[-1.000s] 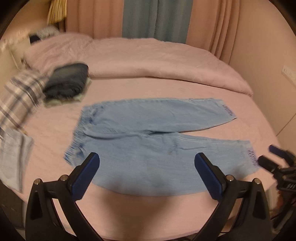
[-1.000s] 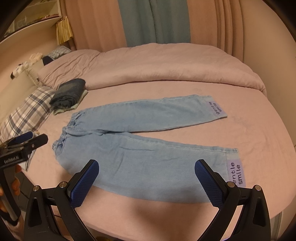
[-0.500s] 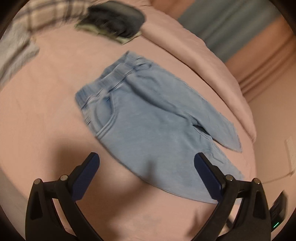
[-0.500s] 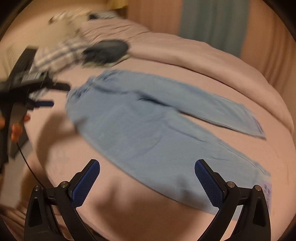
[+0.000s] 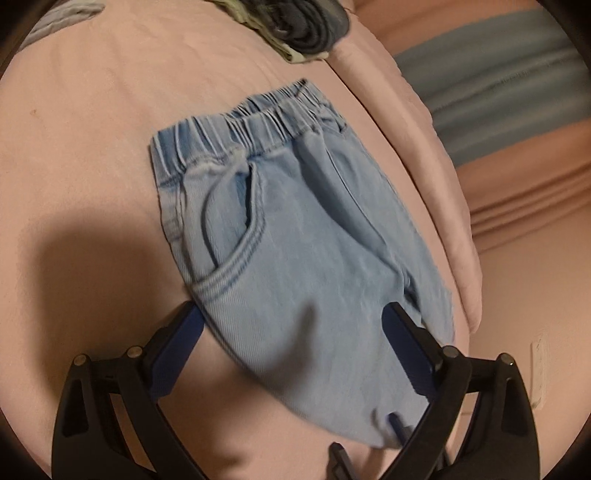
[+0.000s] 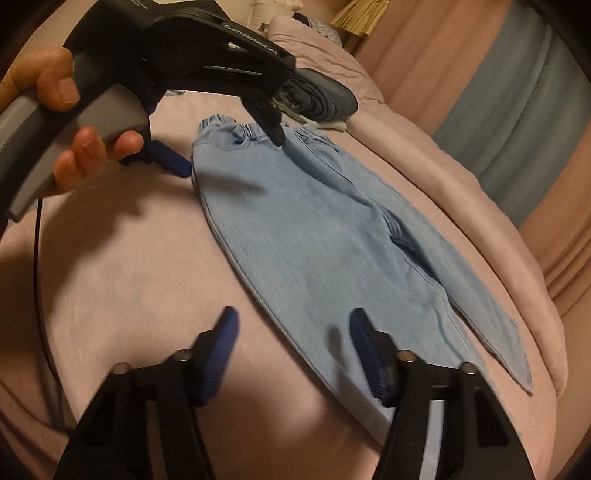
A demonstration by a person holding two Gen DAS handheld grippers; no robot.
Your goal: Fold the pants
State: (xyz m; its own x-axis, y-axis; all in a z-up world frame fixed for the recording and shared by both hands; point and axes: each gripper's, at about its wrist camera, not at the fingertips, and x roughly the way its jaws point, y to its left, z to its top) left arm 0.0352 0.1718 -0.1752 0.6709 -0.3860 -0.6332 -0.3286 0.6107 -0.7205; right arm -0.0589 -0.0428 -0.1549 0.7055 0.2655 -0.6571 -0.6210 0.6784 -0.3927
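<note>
Light blue denim pants (image 5: 295,240) lie flat on the pink bed, elastic waistband (image 5: 255,122) at the far end. My left gripper (image 5: 293,328) is open, low over the near side seam below the front pocket. My right gripper (image 6: 295,332) is open, straddling the near edge of the lower leg (image 6: 332,258). In the right wrist view the left gripper (image 6: 229,147) hovers over the waistband end, held by a hand (image 6: 66,122). Neither gripper holds cloth.
A stack of folded dark clothes (image 5: 303,26) sits beyond the waistband, also in the right wrist view (image 6: 317,99). A pink duvet roll (image 5: 424,166) runs along the far side. Pink and blue curtains (image 6: 498,92) hang behind. A black cable (image 6: 38,258) trails at left.
Both grippers have dropped from a high view of the whole bed to close over the pants. The left went to the waistband end, the right to the near leg edge.
</note>
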